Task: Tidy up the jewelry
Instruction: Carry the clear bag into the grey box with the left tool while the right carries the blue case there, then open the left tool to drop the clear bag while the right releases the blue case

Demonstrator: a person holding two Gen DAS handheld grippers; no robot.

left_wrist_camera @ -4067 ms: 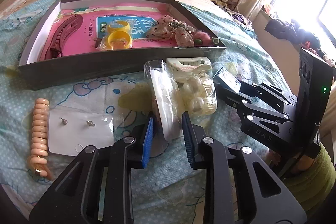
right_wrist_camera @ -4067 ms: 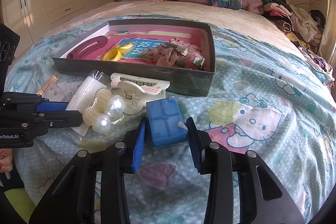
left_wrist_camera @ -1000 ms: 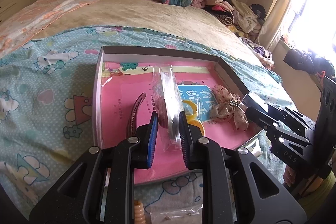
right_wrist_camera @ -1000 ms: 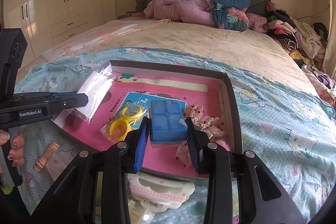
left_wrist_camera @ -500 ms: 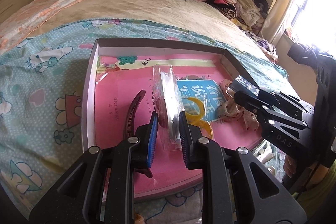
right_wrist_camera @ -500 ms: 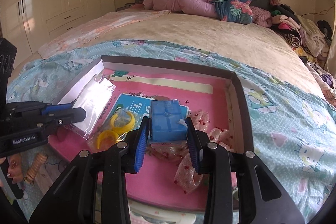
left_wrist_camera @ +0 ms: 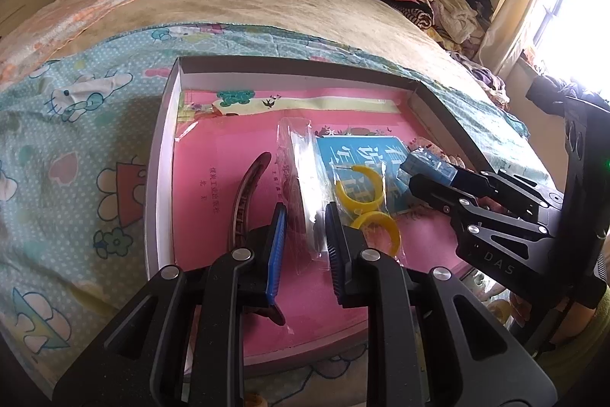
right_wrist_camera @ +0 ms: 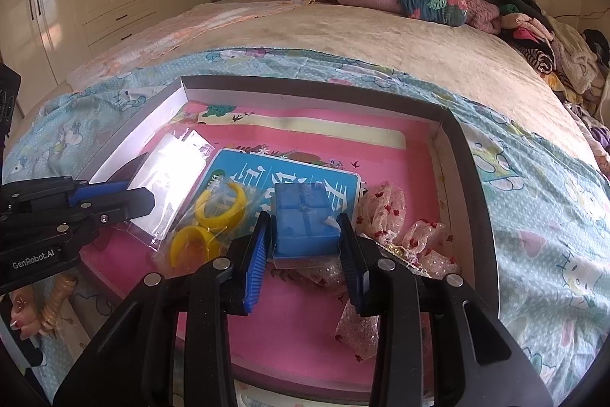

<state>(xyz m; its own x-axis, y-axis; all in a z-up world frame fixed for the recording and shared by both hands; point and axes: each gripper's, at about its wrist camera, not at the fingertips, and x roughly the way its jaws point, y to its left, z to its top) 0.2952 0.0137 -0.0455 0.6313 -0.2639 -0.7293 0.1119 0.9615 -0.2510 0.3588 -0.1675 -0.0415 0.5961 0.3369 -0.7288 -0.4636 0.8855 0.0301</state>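
Mid-task, both loads over the box (right_wrist_camera: 453,140), not yet set down. Already in the box, left to right: dark hair clip (left_wrist_camera: 248,193) by its left wall, yellow hoops (right_wrist_camera: 213,220) in a bag at mid-box, bow clips (right_wrist_camera: 396,216) near its right wall. Left tongs (left_wrist_camera: 303,235) clamped on a clear packet (left_wrist_camera: 305,178), hanging over the box's left half. Right tongs (right_wrist_camera: 305,243) clamped on a blue case (right_wrist_camera: 305,216) over mid-box. Left outside: peach bead coil (right_wrist_camera: 57,300) on the bed, just off the box's near-left corner. Next, likely: release both, fetch the coil.
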